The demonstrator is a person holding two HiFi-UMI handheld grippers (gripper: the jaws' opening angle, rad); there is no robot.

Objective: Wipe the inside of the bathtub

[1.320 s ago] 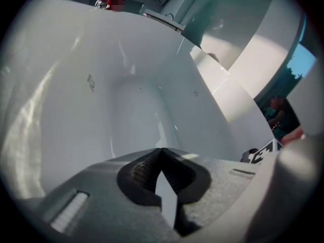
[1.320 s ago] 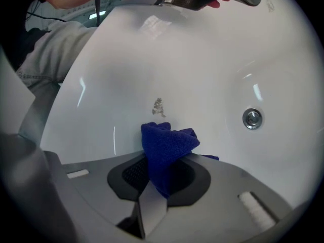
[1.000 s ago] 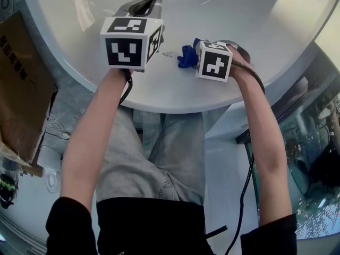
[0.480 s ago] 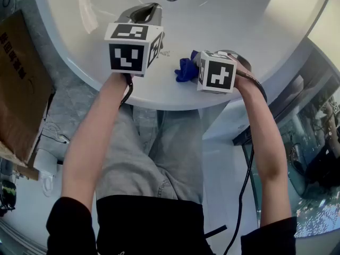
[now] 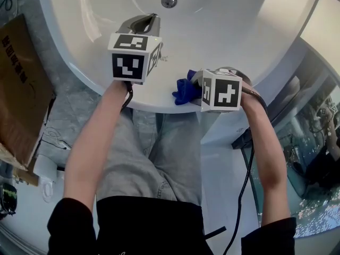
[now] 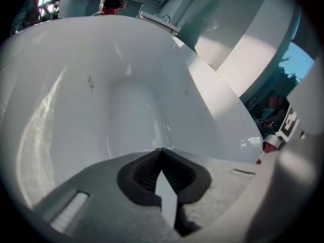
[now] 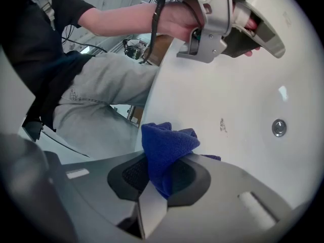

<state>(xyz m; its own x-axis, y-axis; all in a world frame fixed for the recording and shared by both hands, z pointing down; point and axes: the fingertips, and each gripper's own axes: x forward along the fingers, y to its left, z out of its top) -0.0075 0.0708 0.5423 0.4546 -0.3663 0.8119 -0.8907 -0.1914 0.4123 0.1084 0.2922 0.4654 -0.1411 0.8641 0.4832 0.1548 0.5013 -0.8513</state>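
Note:
A white bathtub (image 5: 223,41) fills the top of the head view, its drain (image 5: 169,1) at the far middle. My right gripper (image 5: 192,91) is shut on a blue cloth (image 5: 184,91) and hovers over the tub's near rim. In the right gripper view the blue cloth (image 7: 164,148) bunches up between the jaws, with the tub's inner wall and the drain (image 7: 278,127) to the right. My left gripper (image 5: 142,24) hangs over the tub's left inner slope, shut and empty. In the left gripper view its jaws (image 6: 161,150) meet, with the tub's bowl (image 6: 126,95) beyond.
A brown cardboard box (image 5: 18,84) lies on the floor left of the tub. The person's legs in grey trousers (image 5: 154,153) stand against the tub's near rim. A black cable (image 5: 241,195) hangs from the right arm. Glass and a wall stand at the right.
Both grippers have drawn back toward the person. The right one with the cloth has moved from the inner slope to the near rim.

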